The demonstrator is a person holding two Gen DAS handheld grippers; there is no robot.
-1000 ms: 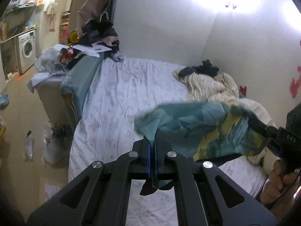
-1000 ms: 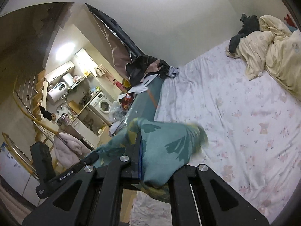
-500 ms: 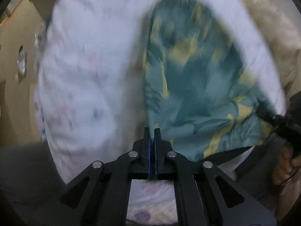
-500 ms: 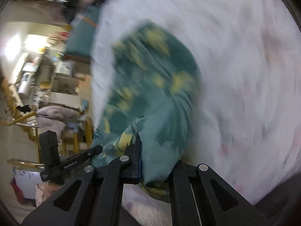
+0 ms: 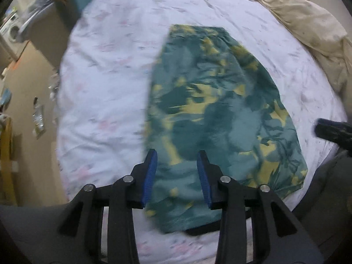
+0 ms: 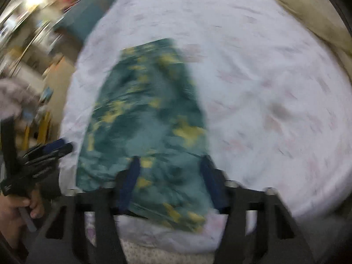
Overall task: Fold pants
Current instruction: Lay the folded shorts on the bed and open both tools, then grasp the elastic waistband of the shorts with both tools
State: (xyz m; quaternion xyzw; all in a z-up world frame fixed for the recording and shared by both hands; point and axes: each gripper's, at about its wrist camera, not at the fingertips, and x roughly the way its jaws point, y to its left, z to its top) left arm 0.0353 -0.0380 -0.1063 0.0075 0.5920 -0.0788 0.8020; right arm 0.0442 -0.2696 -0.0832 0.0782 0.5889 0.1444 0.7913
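**Pants flat on the bed, both grippers open**

Left wrist view: Your left gripper (image 5: 176,160) stands with its jaws wide apart and grips nothing. The blue pads (image 5: 150,173) frame the near end of the pants (image 5: 220,118) without closing on the cloth. The pants, teal with a yellow leaf print, lie flat on the white floral bed sheet (image 5: 105,83), running from 6 o'clock, just ahead of the fingers, up toward 12 o'clock. A dark waistband edge shows at the near end. The tip of the right gripper (image 5: 332,129) enters at 3 o'clock, just beside the right edge of the pants. A cream duvet (image 5: 308,22) is bunched at 1 to 2 o'clock, well apart from the pants. A washing machine (image 5: 11,33) stands at 10 o'clock, off the bed.

Right wrist view: This view is blurred. Your right gripper (image 6: 170,169) also stands open and empty, its fingers either side of the near end of the pants (image 6: 145,118). The pants stretch from 6 o'clock toward 11 o'clock on the bed sheet (image 6: 264,88). The left gripper (image 6: 50,147) and your left hand (image 6: 19,206) appear at 8 to 9 o'clock, just beside the left edge of the pants.
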